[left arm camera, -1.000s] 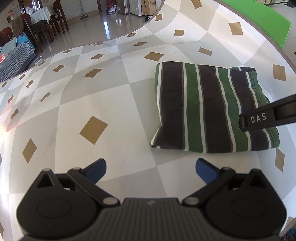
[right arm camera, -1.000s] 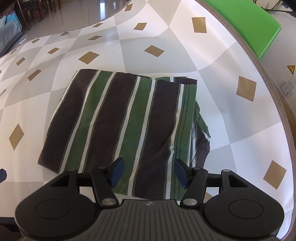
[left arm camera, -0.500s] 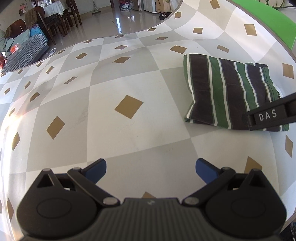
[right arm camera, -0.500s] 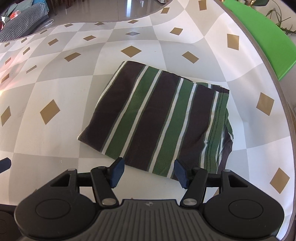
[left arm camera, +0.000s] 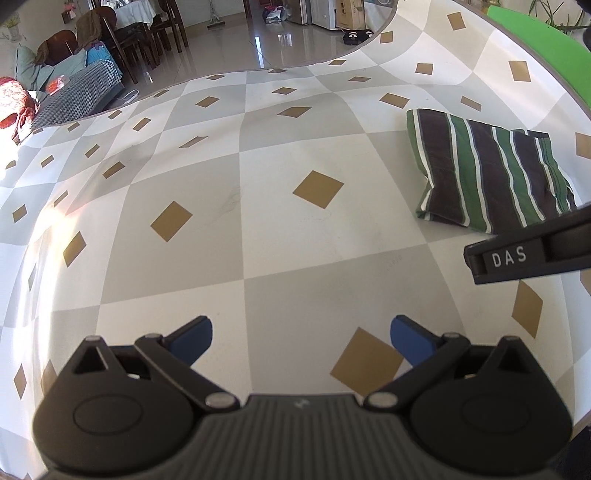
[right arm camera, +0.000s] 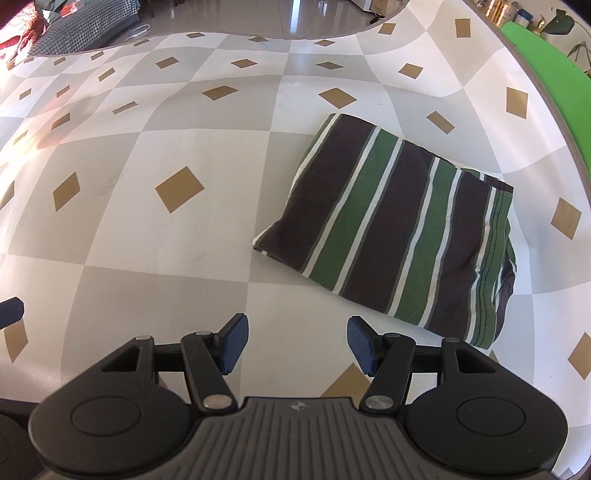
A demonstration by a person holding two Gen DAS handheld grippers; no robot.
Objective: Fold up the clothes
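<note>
Checkered table holds folded cloth at 2 o'clock. Both grippers agape, empty. Chairs at 11 o'clock.

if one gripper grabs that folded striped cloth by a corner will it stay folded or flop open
Probably flops open: the striped cloth is soft fabric, its layers loose and bulging at the right edge. It looks light, so a push would likely slide or bunch it on the smooth tablecloth. It won't roll or tip.

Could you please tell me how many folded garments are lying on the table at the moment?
1: a striped folded garment lies on the checked tablecloth, ahead-right of both grippers. No other shows, though the table runs beyond view.
</note>
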